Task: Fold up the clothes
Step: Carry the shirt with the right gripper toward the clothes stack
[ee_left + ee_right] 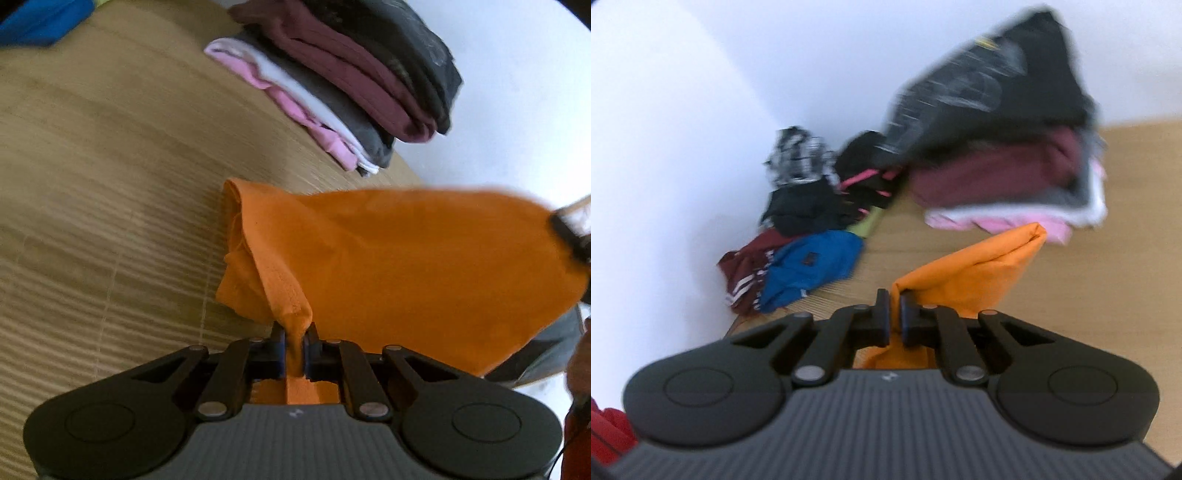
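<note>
Fingers of both grippers, left (pixel 294 341) and right (pixel 894 319), clamp opposite ends of the orange garment (pixel 406 266), holding it above the table (pixel 92 184) near the folded stack (pixel 332 81). Judged step: mid-fold or carrying. Next move requires level, matched hands.

Looks like a home room, laundry time. Plain white wall (pixel 701 92) at eleven o'clock, wood-grain table (pixel 92 184) underneath, folded stack of clothes (pixel 351 81) at one o'clock, unsorted heap (pixel 812 206) dumped against the wall.
</note>
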`<action>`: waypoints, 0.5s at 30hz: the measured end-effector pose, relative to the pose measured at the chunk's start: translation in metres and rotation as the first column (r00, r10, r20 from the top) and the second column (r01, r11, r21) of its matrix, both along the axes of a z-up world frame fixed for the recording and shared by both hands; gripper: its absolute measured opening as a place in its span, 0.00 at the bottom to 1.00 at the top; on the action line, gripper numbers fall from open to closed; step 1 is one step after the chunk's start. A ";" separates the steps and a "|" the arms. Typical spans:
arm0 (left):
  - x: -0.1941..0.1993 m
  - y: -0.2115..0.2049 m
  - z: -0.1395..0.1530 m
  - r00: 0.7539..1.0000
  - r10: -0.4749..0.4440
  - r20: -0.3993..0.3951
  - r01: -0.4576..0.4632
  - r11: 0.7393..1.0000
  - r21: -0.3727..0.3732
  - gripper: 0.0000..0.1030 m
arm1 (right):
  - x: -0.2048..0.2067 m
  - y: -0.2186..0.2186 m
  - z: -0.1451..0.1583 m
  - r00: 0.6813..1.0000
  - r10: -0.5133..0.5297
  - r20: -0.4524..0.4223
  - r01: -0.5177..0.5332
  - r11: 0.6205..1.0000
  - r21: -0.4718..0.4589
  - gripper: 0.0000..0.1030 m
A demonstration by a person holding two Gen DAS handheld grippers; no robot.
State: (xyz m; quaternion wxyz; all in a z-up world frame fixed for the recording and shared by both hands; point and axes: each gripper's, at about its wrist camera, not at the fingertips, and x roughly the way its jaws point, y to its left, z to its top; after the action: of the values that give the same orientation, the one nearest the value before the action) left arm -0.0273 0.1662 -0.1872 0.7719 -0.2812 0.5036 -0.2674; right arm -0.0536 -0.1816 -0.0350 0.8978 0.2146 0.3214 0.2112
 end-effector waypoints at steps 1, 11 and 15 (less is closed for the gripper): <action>0.000 0.002 -0.001 1.000 0.004 -0.011 -0.004 1.000 -0.015 0.20 | 0.009 0.008 0.010 0.999 0.030 0.019 -0.030 0.999 -0.017 0.09; -0.026 0.076 0.034 0.979 0.015 0.205 -0.036 0.995 0.097 0.24 | 0.028 0.055 0.048 0.976 0.205 0.071 -0.192 0.968 -0.158 0.08; -0.023 0.103 0.059 0.952 0.024 0.306 -0.060 0.992 0.110 0.24 | 0.028 0.061 0.051 0.968 0.244 0.055 -0.229 0.953 -0.201 0.08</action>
State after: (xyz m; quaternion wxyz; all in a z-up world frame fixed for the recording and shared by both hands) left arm -0.0507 0.2688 -0.1282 0.8610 -0.2012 0.3874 -0.2610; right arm -0.0260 -0.1208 0.0164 0.8946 0.0781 0.3279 0.2933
